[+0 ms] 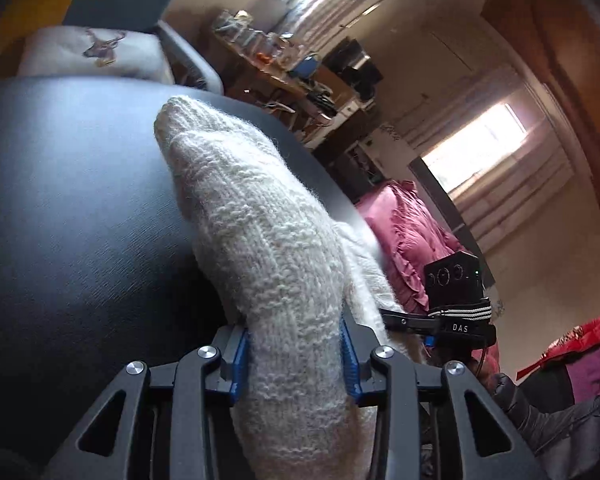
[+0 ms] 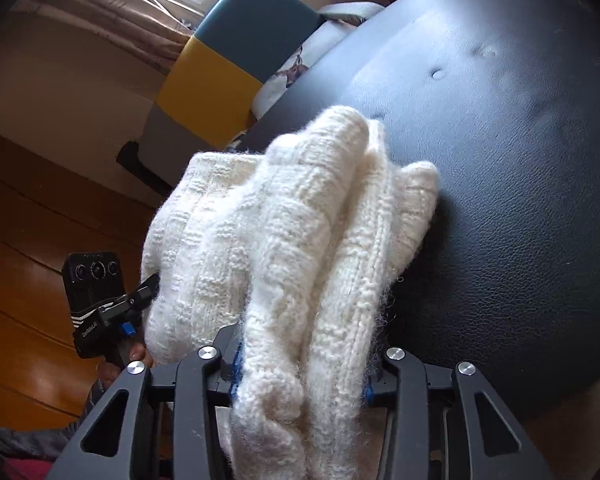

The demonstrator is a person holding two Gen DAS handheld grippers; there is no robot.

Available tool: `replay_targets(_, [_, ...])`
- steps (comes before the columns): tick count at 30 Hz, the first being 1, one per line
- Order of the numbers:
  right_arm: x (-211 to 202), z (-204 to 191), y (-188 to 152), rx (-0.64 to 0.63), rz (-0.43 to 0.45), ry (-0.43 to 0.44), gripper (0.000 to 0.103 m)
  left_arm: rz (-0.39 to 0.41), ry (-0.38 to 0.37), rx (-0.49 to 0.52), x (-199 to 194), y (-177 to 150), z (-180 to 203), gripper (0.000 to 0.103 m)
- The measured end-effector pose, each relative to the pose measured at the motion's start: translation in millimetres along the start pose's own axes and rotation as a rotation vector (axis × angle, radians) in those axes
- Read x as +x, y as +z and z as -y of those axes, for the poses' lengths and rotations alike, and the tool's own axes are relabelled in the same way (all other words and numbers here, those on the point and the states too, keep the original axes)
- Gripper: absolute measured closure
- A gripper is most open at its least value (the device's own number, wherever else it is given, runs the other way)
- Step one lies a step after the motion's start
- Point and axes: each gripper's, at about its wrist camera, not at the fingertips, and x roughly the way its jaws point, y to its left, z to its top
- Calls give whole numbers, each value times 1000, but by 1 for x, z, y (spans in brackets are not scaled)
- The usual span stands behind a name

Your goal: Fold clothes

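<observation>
- Left hand-held gripper (image 1: 296,364) with black linkage arms and blue pads pinching a cream-white, thick knitted wool sock (image 1: 256,240) across its width, pads pressed into the knit on both sides
- Right hand-held gripper (image 2: 302,376), same black build with blue pads, clamped on a bunched fold of cream-white knitted wool (image 2: 300,220), fuzzy fibres spilling over both pads
- Sock in the left wrist view stretched forward from the pads, rounded toe end resting on the dark, grained leather-like counter (image 1: 68,208)
- Left wrist view only: a second layer of white knit peeking out on the right beneath the sock, a white cushion with a deer print (image 1: 96,50), a cluttered wooden shelf (image 1: 268,60), a ruffled pink bedspread (image 1: 404,236), a bright window
- Right wrist view only: the knit lying in several thick ridged folds, partly on the dark counter (image 2: 500,160) and partly overhanging its edge above the wooden floor (image 2: 40,240); a yellow, teal and grey chair back (image 2: 216,64); small dimples in the counter's surface
- Each view showing the other gripper's black camera block at its edge, just beside the wool
- Whether one garment or two in the grips: cannot tell
</observation>
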Motion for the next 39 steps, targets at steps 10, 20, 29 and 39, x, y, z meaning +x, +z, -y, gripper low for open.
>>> replay_targets(10, [-82,9,47,-23,191,-60,62,-61,-65,177,81,89,59,66])
replay_targets(20, [-129,86,94,58,250,-201,62,-212,-6,235,178,126,65,66])
replay_targets(29, [-123,144,69,172,263,-182,57,-250,92,160,196,113,30,61])
replay_targets(39, [-178,75,67,-88,376,-334,41,-101,206,232,152,121,65,62])
